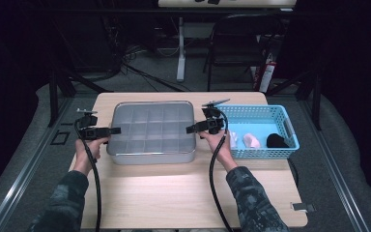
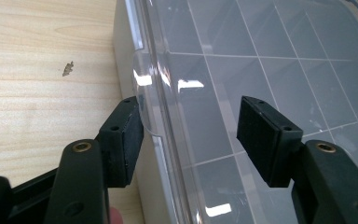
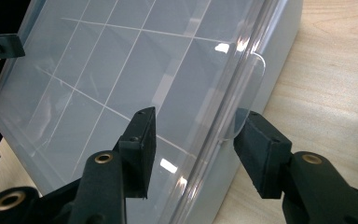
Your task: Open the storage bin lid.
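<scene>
The compartment box (image 1: 151, 131) has a stiff, slick clear lid (image 2: 261, 56); grip its side tabs (image 2: 144, 100), which the spread left claw (image 2: 191, 135) and spread right claw (image 3: 193, 149) straddle unpinched.

Two grippers at a box on a table

The grey box (image 1: 151, 131) with a clear lid sits on the wooden table (image 1: 174, 193). The left gripper (image 1: 117, 130) is at its left edge, the right gripper (image 1: 189, 129) at its right edge. A blue basket (image 1: 290, 128) stands just beside, with pink and black things inside.
</scene>
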